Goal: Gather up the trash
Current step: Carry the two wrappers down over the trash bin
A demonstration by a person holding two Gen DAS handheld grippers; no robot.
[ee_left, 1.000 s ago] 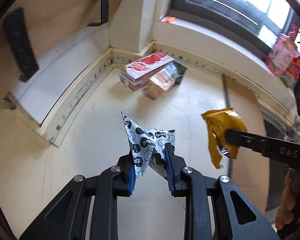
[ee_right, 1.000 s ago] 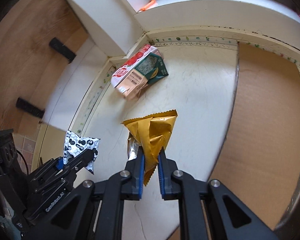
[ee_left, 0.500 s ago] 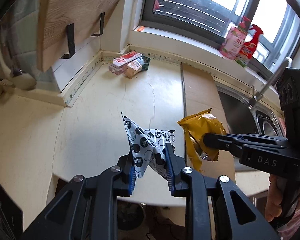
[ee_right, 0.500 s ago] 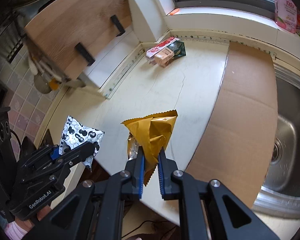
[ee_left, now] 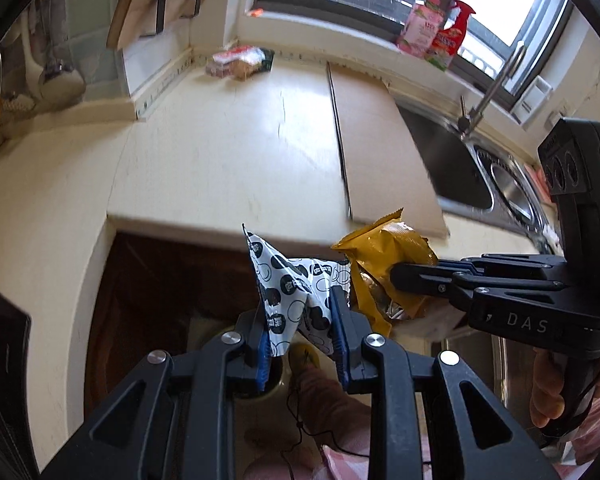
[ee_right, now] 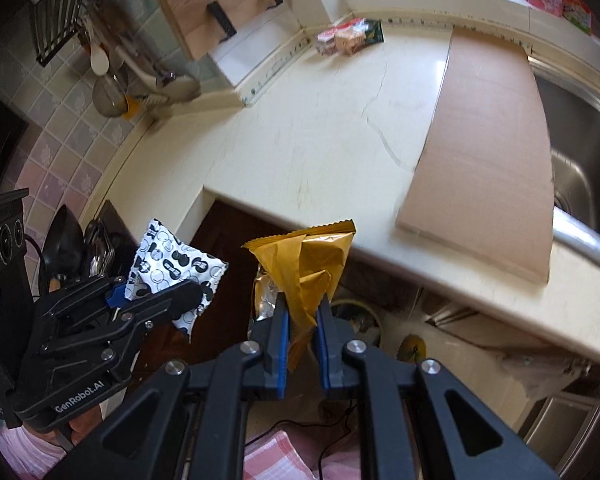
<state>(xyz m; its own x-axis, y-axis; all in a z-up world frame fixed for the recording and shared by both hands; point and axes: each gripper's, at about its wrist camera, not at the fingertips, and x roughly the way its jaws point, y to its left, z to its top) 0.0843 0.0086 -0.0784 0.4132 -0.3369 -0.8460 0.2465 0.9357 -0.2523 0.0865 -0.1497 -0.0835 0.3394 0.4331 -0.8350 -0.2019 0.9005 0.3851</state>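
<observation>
My left gripper [ee_left: 300, 320] is shut on a black-and-white spotted wrapper [ee_left: 288, 280], held in the air past the counter's front edge. My right gripper [ee_right: 302, 320] is shut on a crumpled yellow snack bag [ee_right: 308, 264], close beside it. In the left wrist view the right gripper [ee_left: 396, 274] comes in from the right with the yellow bag [ee_left: 384, 256]. The right wrist view has the left gripper [ee_right: 196, 292] at lower left with the spotted wrapper [ee_right: 172, 264]. Below the grippers a round bin [ee_right: 360, 320] shows on the floor. More cartons and wrappers [ee_left: 238, 62] lie in the counter's far corner.
The cream counter [ee_left: 228, 152] bears a cardboard sheet [ee_right: 488, 152] beside a steel sink [ee_left: 496, 184] with a tap [ee_left: 492, 88]. Bottles [ee_left: 436, 32] stand on the window sill. Utensils [ee_right: 108, 64] hang on the tiled wall. A dark cabinet [ee_left: 160, 280] lies under the counter. A person's pink-checked clothing [ee_right: 272, 456] is below.
Both grippers have pulled back from the counter's far corner to beyond its front edge, each keeping its wrapper. The cabinet, floor and bin have come into view below.
</observation>
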